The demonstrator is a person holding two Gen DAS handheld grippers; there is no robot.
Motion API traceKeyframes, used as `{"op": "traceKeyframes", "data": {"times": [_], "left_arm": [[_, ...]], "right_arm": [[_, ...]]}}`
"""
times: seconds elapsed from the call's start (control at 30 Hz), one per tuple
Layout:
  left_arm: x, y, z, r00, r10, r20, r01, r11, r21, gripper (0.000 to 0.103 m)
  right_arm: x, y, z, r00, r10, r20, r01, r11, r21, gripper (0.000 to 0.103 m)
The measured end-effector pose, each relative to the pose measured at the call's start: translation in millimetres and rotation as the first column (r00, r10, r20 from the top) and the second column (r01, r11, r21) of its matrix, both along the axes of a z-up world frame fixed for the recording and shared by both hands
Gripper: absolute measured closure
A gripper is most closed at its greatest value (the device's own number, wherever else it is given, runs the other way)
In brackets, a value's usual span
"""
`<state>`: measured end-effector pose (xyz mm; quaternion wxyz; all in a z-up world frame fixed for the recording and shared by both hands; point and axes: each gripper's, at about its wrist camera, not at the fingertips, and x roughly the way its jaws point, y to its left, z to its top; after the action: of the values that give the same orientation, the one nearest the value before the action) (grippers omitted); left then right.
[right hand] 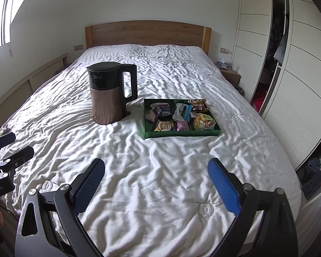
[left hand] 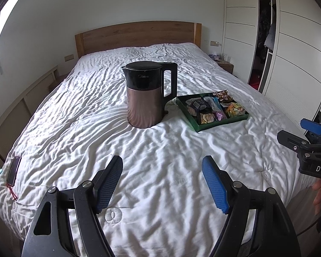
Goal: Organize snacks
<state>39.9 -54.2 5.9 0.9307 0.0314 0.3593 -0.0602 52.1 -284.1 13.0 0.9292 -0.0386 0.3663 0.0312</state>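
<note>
Both tools hang over the near end of the bed (right hand: 160, 171) with nothing between their fingers: left gripper (left hand: 162, 182) spread apart, right gripper (right hand: 156, 184) likewise. Ahead of the right gripper sits the tray (right hand: 182, 133) of snacks (right hand: 182, 115); the kettle (left hand: 148, 94) stands just left of it, straight ahead of the left gripper.

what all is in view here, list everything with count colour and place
kettle: one, black top, copper body, upright on bed, left of tray
tray: one, green, on bed
snack packets: several, mixed colours, inside tray
bed: one, white wrinkled cover, wooden headboard
phone: one, dark, bed's left edge
wardrobe: one, white, right wall
left gripper: black, blue pads, jaws open, empty
right gripper: same, jaws open, empty
</note>
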Motion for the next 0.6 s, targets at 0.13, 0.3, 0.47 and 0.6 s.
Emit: {"op": "traceKeyframes", "data": {"times": [0.13,0.3,0.47,0.6], "left_arm": [[-0.1,-2.3,-0.7,1.000,-0.006,-0.001,0.006,1.000,0.000,0.032],[-1.1,-2.8,0.7,1.000,-0.011,0.003,0.011,1.000,-0.003,0.032],[-1.6,-2.8,1.1,1.000,-0.011,0.005,0.011,1.000,0.000,0.032],[-2.2,-3.0,2.4,1.000,-0.011,0.006,0.011,1.000,0.001,0.032]], "right_arm": [[0.2,-0.4,0.8,1.000,-0.001,0.000,0.001,1.000,0.002,0.000],[-0.2,-0.6,0.2,1.000,0.002,0.002,-0.002,1.000,0.001,0.000],[0.1,-0.9,0.9,1.000,0.002,0.002,-0.002,1.000,0.001,0.000],[-0.2,-0.4,1.7,1.000,0.001,0.002,-0.001,1.000,0.001,0.000]]}}
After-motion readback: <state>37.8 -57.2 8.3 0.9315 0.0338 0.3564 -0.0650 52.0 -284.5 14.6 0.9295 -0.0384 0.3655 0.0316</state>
